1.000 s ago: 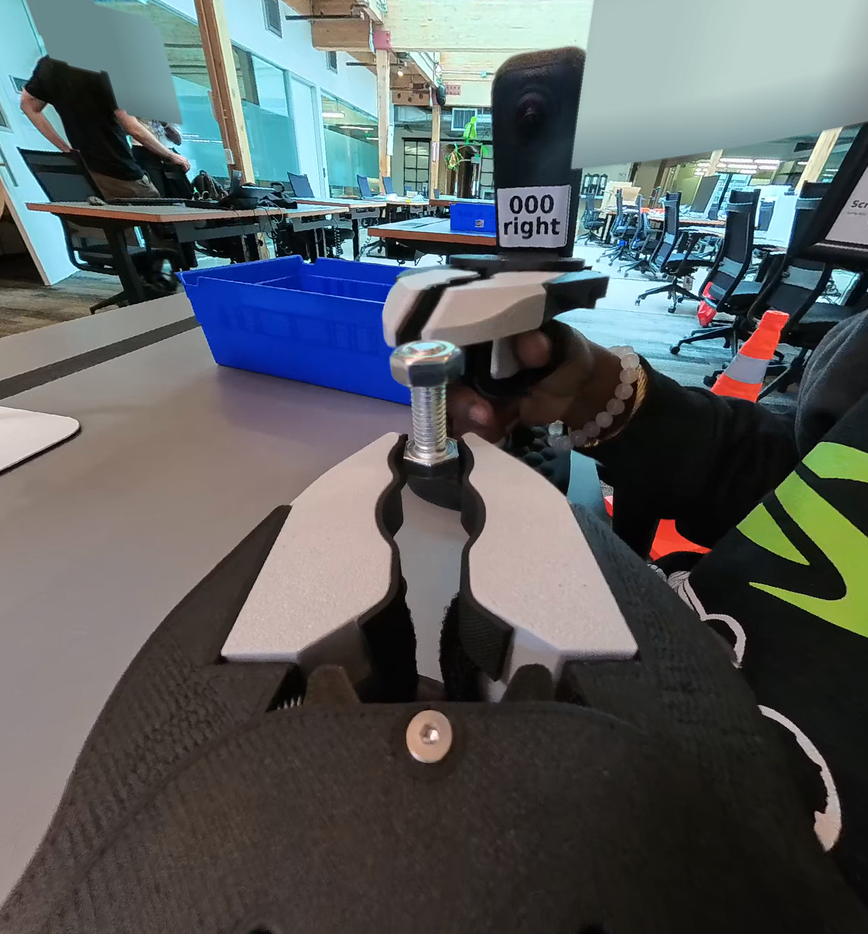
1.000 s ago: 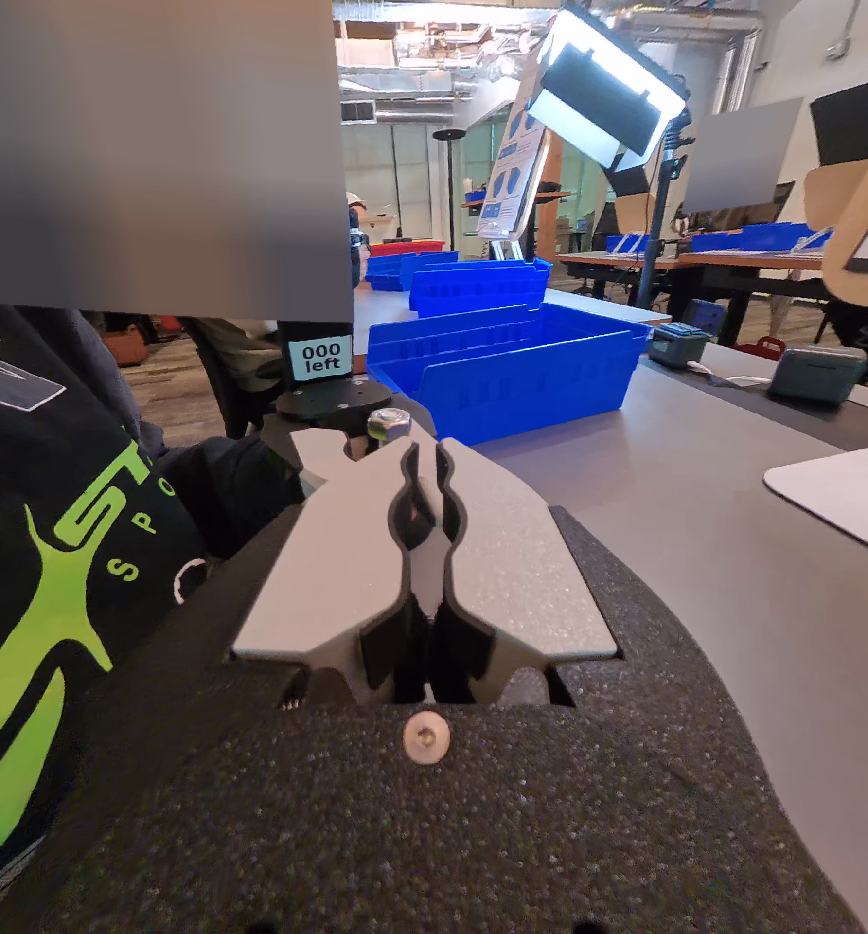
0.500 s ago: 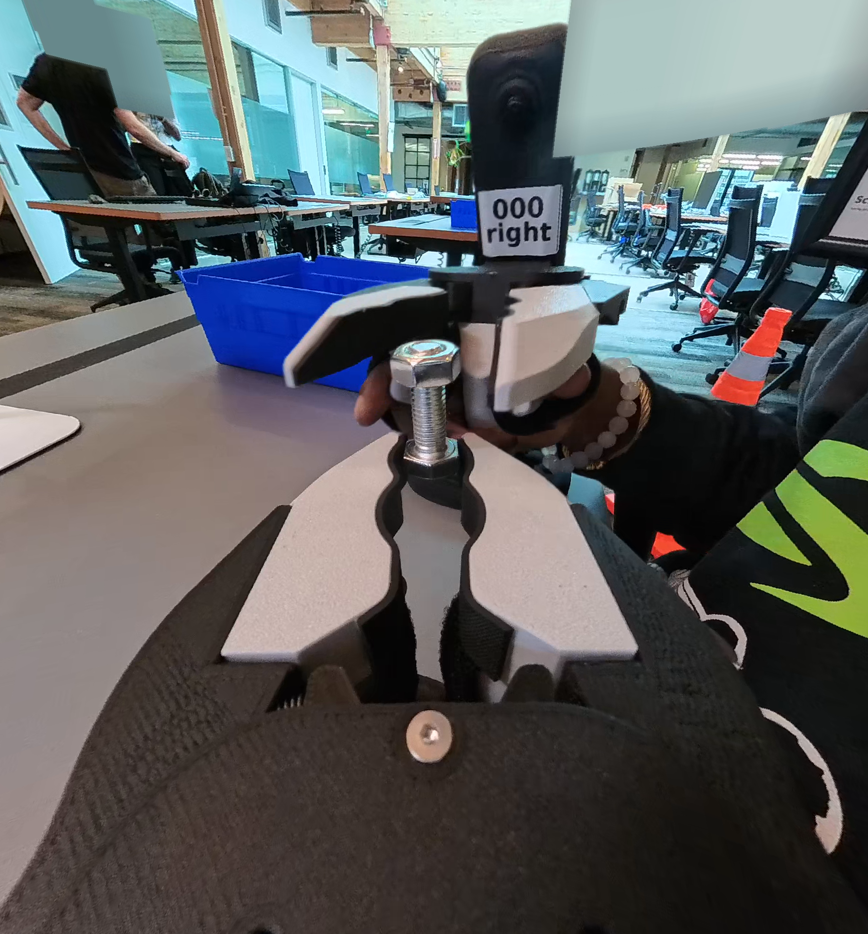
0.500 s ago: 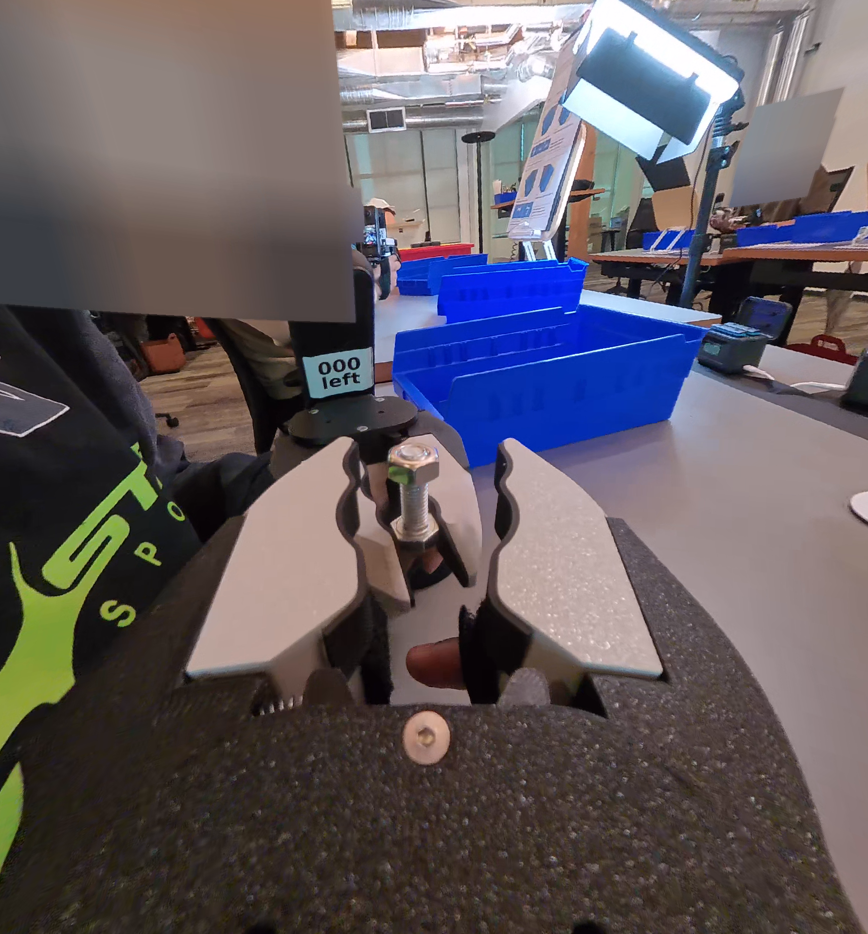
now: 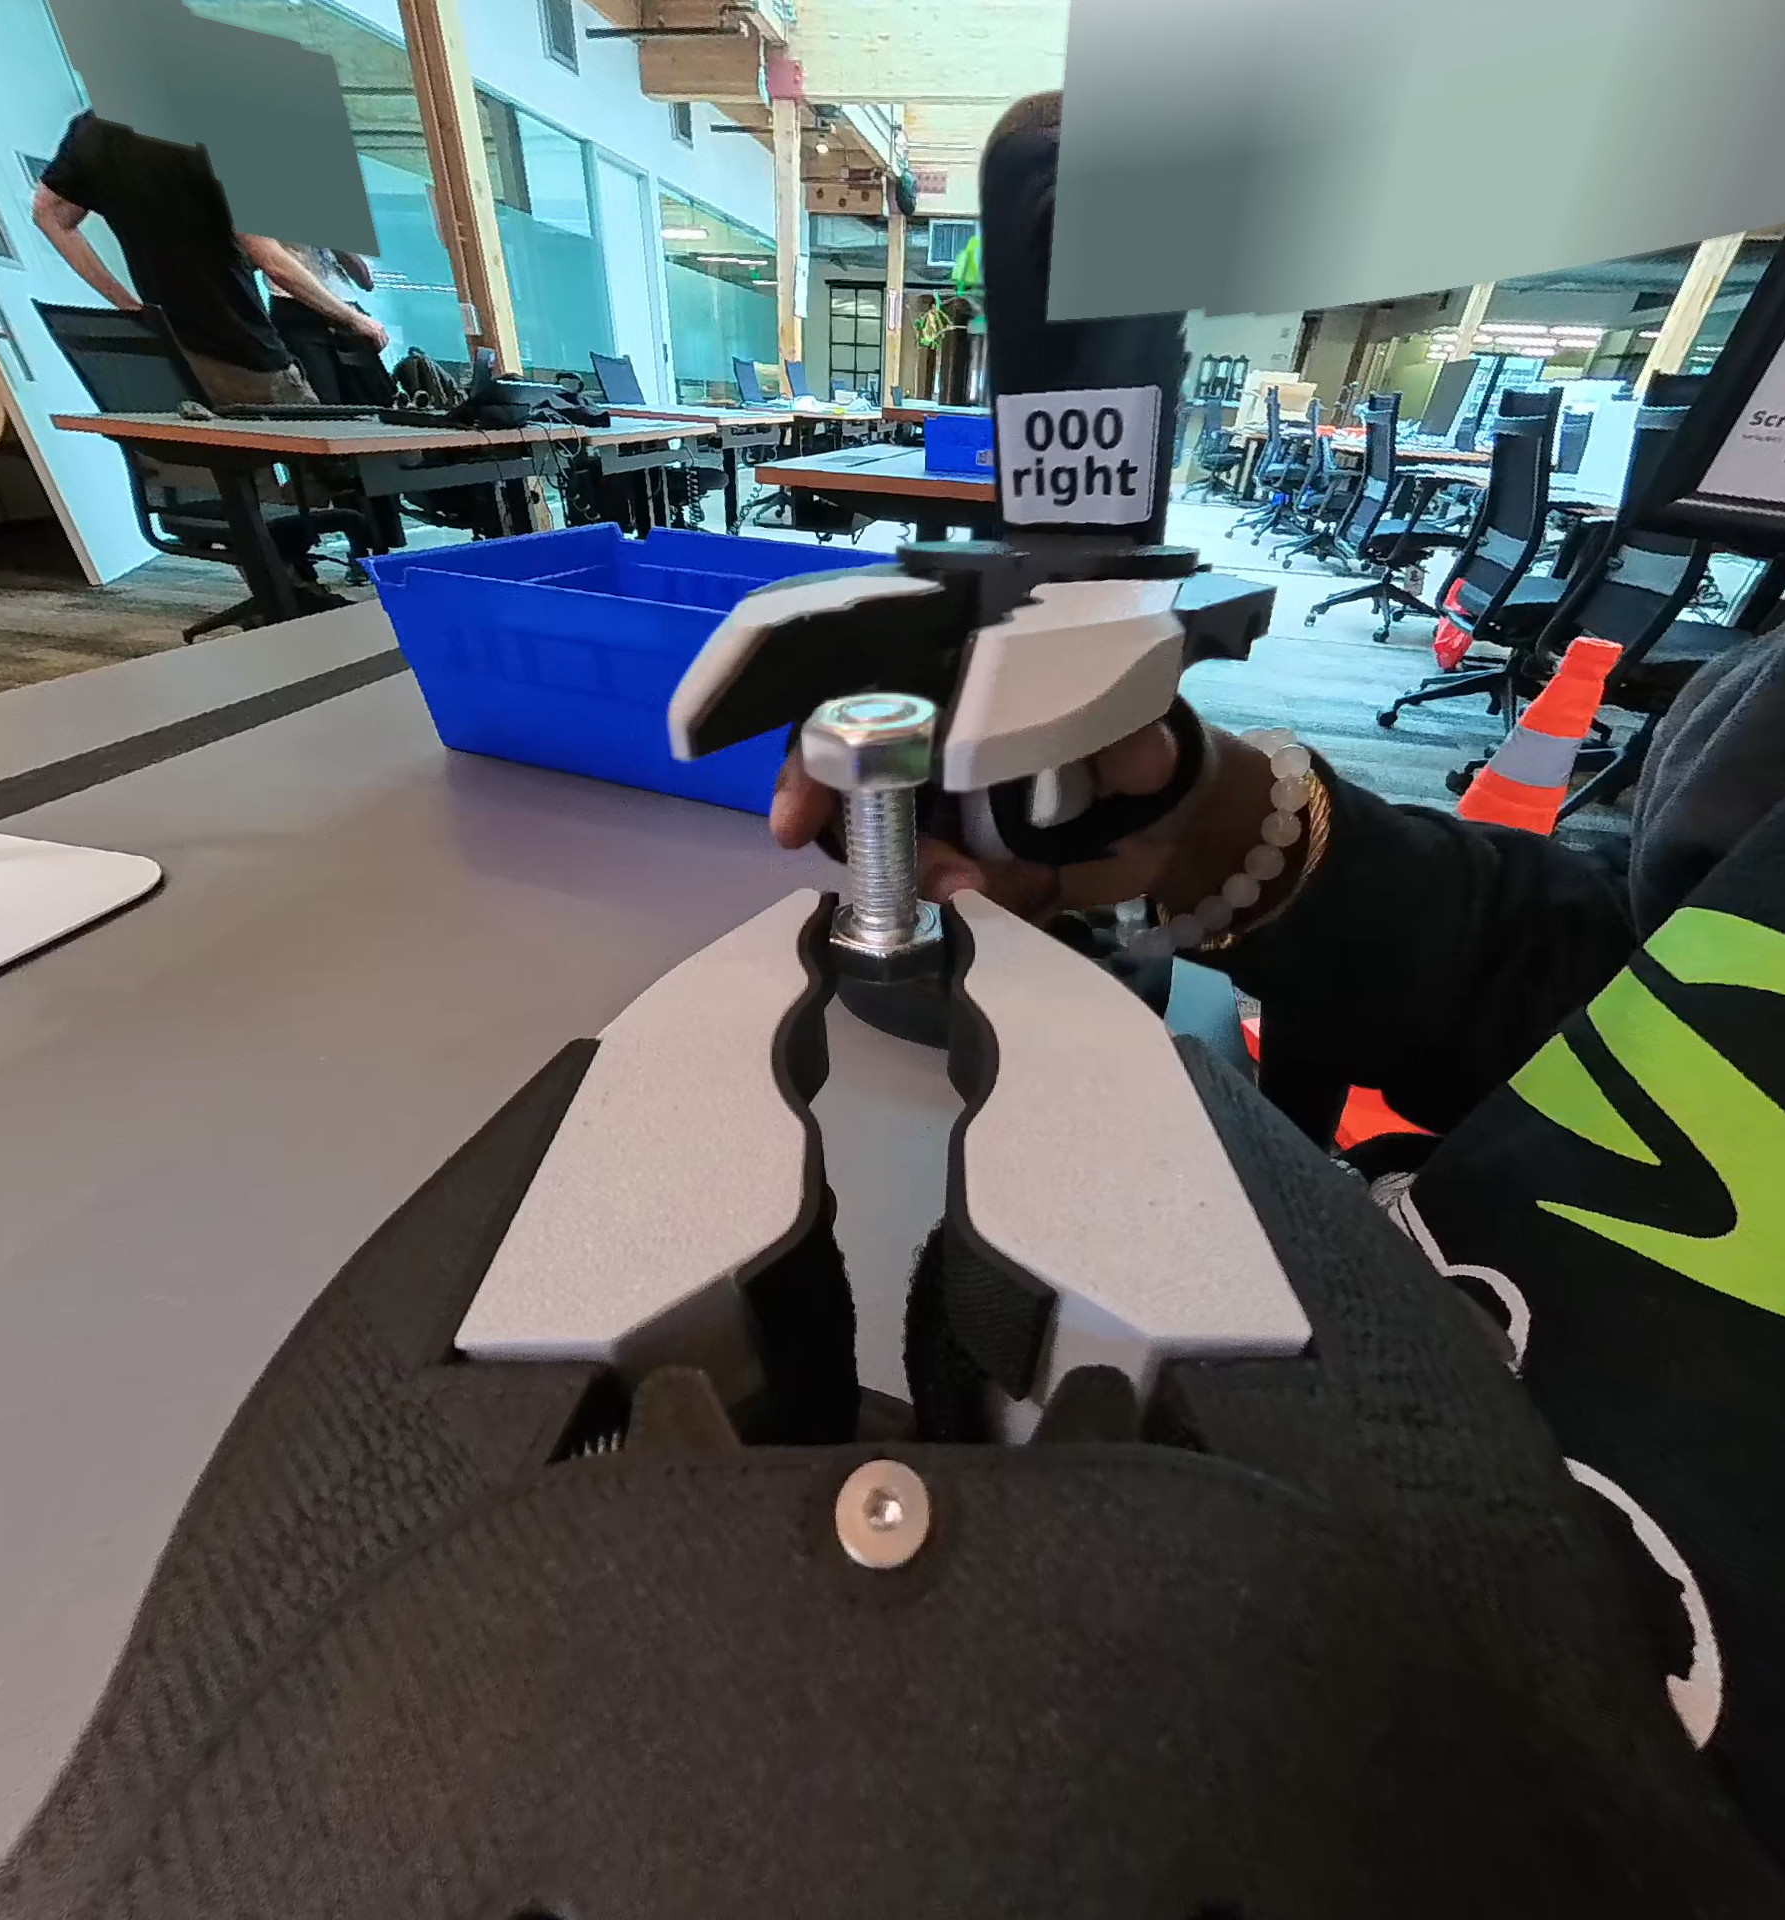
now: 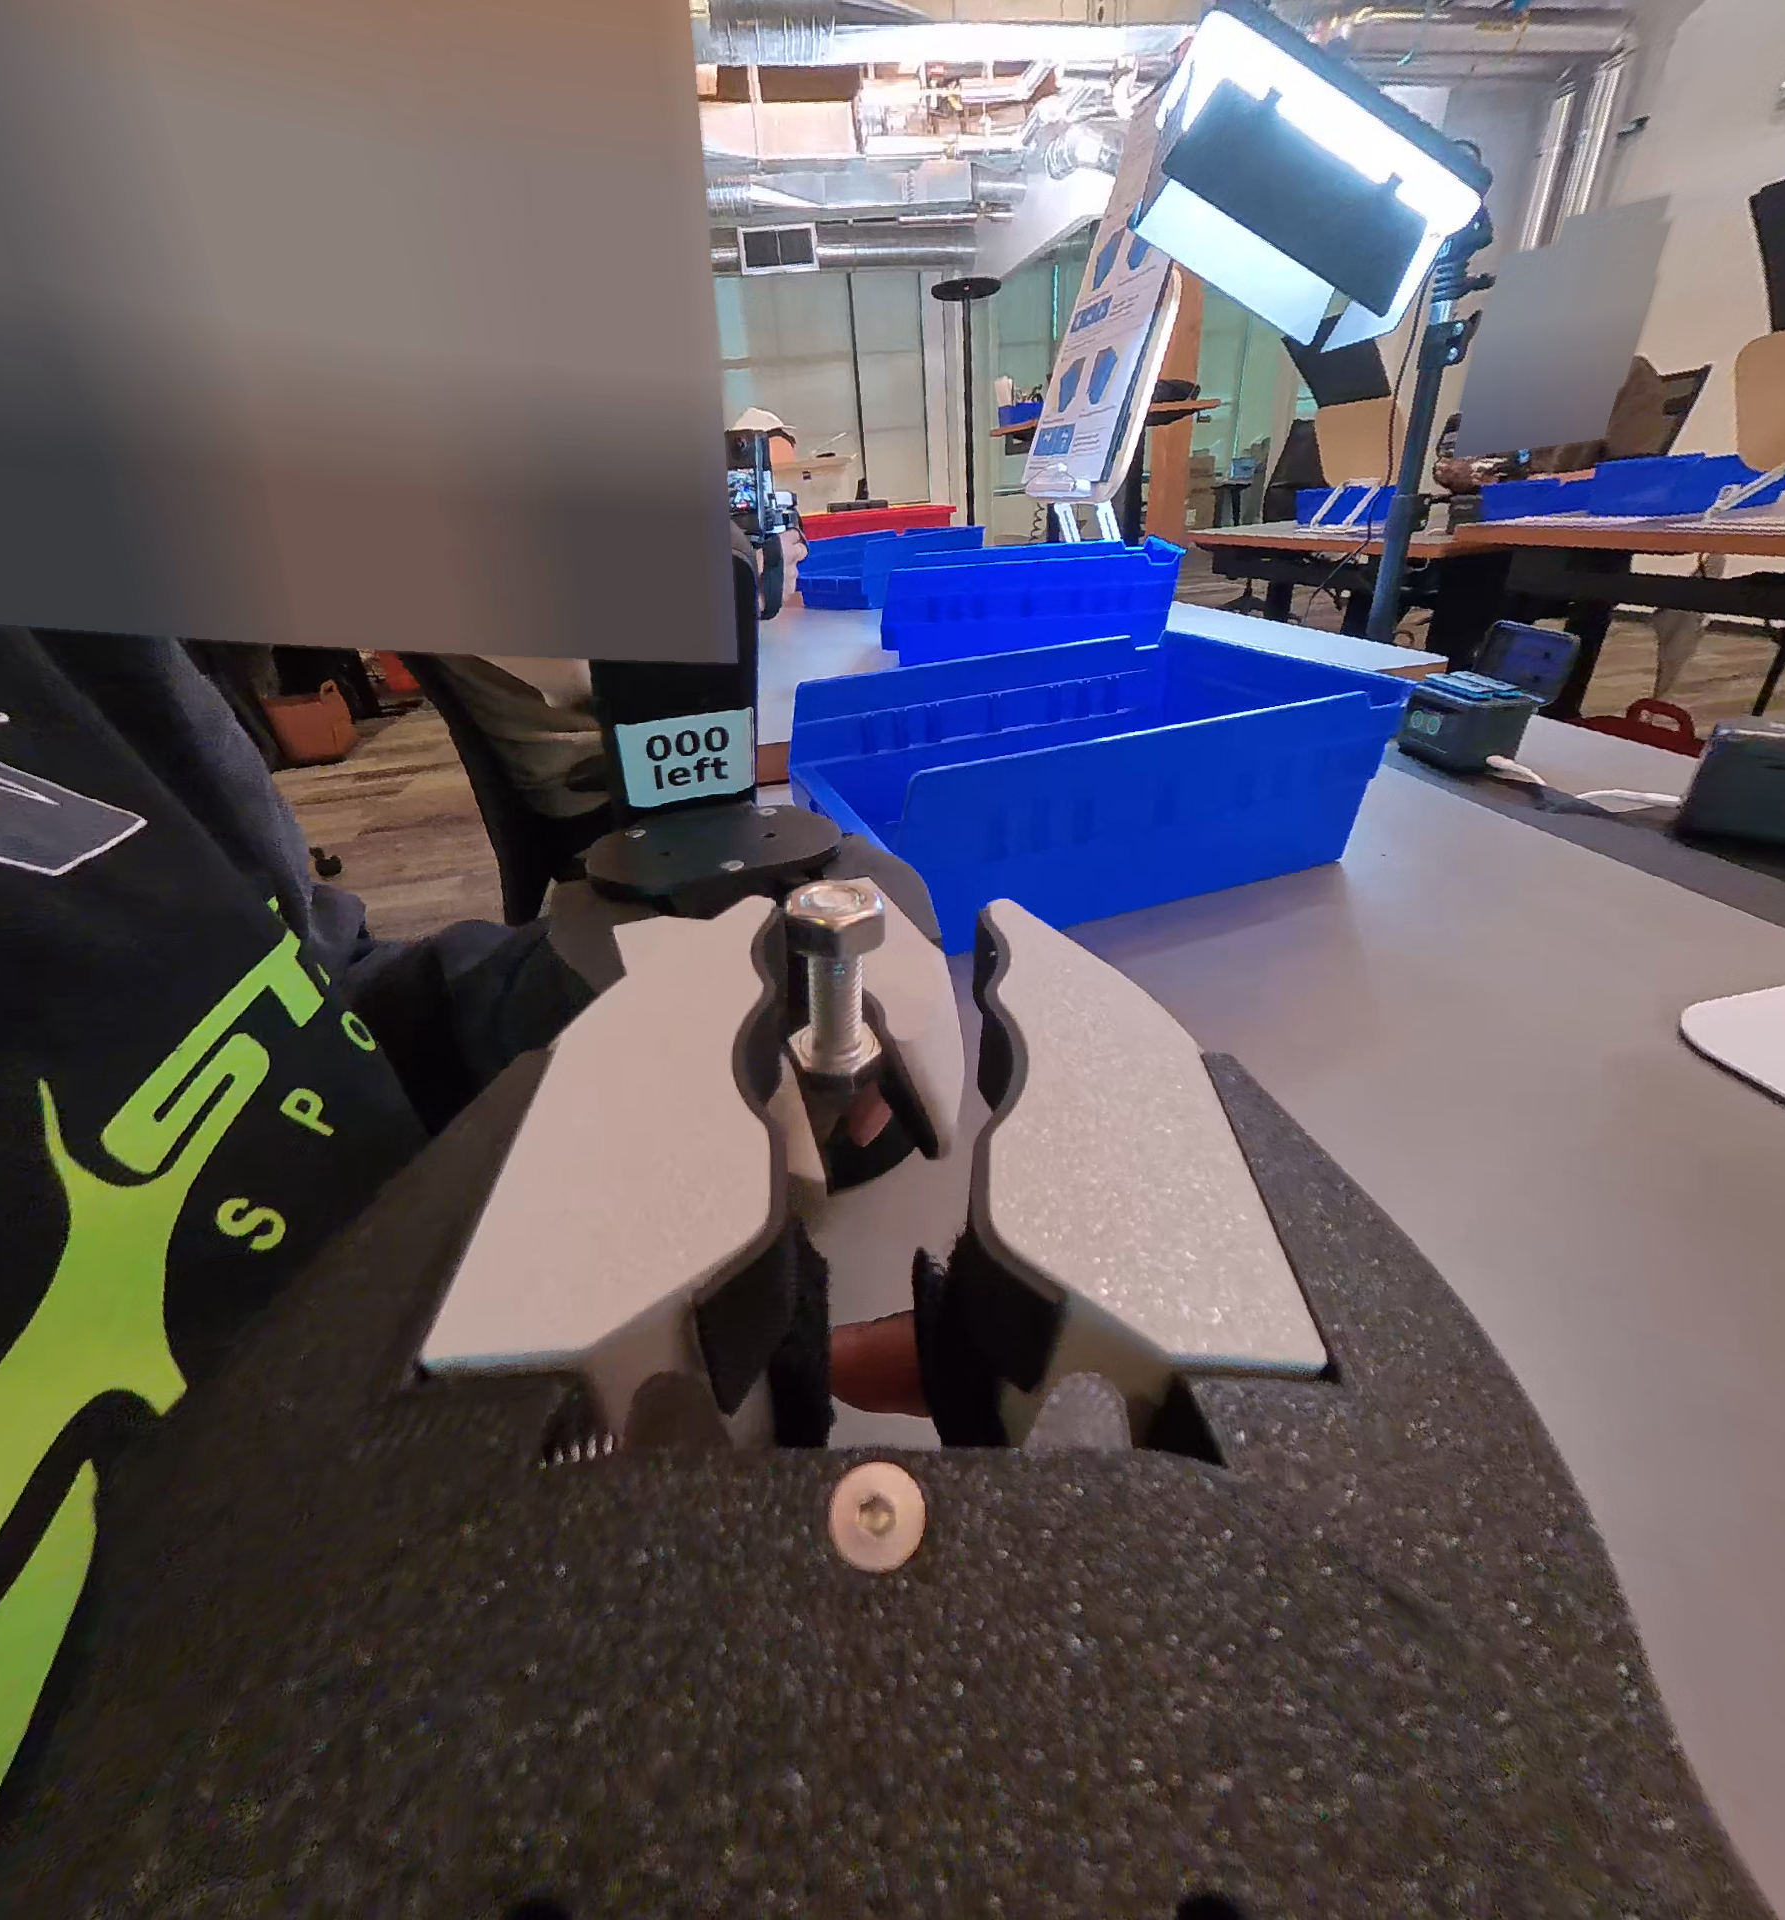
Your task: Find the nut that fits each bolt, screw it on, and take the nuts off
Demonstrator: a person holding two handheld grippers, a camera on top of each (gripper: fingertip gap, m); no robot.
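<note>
Bolt (image 5: 875, 821): stands straight up, head on top.
Left gripper (image 5: 886, 940): pinches the nut (image 5: 884, 928).
Right gripper (image 6: 872, 971): fingers wide apart, either side of the bolt head.

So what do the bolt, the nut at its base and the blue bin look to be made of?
Bolt: bright silvery metal, probably zinc-plated steel, going by its shiny threads and glinting hex head.
Nut: the same polished metal look, held in the left gripper.
Blue bin: likely moulded plastic, judging by its uniform saturated colour, soft sheen and ribbed walls.
</note>
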